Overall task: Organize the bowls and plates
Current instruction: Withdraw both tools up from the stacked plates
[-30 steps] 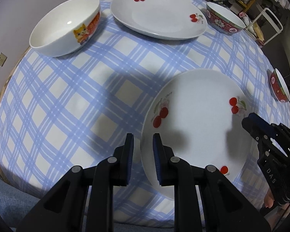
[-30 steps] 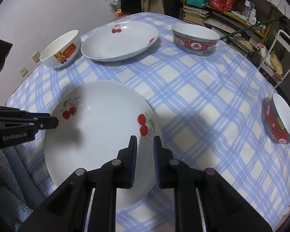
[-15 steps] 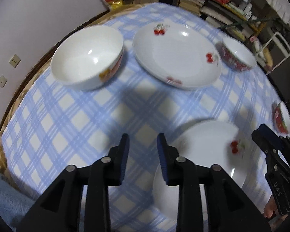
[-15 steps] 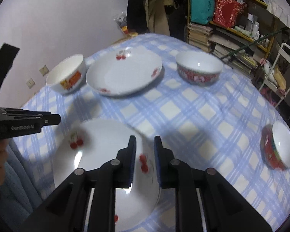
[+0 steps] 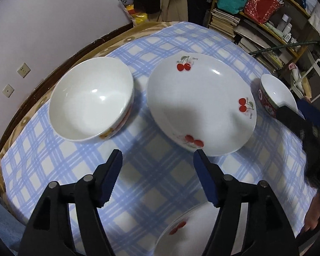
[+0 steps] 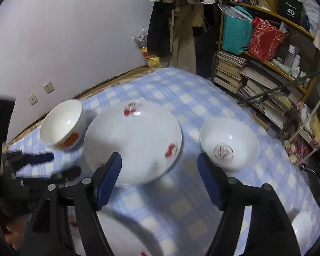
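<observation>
Both tongs, left (image 5: 157,156) and right (image 6: 159,160), were empty with jaws opening, and the far cherry plate (image 5: 200,104) lay on the table (image 5: 155,183) directly ahead between them, its near rim closest to the left tongs.

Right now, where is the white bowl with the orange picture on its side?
The white bowl sits at the far left of the checked tablecloth near the wall, just left of the far cherry plate; the right wrist view shows it there too.
</observation>
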Action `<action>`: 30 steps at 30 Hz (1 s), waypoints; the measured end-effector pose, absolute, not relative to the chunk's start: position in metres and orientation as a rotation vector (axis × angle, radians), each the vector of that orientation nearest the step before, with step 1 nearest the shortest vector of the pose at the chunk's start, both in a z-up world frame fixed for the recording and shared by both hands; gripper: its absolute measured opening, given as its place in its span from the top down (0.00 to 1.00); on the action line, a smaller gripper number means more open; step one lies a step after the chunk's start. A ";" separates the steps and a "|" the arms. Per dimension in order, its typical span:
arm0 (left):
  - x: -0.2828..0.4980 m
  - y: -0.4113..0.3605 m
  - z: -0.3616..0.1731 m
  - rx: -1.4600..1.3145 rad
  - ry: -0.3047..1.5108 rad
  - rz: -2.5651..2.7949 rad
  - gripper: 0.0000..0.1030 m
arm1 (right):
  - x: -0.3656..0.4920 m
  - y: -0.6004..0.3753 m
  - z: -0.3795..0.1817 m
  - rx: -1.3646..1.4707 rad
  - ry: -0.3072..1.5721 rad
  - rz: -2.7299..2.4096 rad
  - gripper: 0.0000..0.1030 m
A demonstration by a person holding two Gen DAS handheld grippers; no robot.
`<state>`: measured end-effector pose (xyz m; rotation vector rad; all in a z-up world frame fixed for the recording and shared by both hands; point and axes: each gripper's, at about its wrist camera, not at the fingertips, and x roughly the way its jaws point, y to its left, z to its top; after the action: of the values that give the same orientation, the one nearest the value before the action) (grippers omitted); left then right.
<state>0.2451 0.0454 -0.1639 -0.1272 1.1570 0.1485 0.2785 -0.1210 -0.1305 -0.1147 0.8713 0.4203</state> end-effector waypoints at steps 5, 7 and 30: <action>0.250 0.034 -0.174 -0.118 1.160 0.124 0.33 | 0.313 -0.118 -0.131 -0.088 0.881 0.436 0.21; 0.252 0.032 -0.179 -0.125 1.174 0.127 0.33 | 0.324 -0.119 -0.133 -0.073 0.890 0.447 0.21; 0.279 0.069 -0.206 -0.362 1.163 0.189 0.33 | 0.398 -0.098 -0.172 -0.128 1.098 0.486 0.30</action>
<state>0.2790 0.0688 -0.2064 -0.3621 1.1630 0.1887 0.3982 -0.0977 -0.1718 -0.1276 1.0978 0.4858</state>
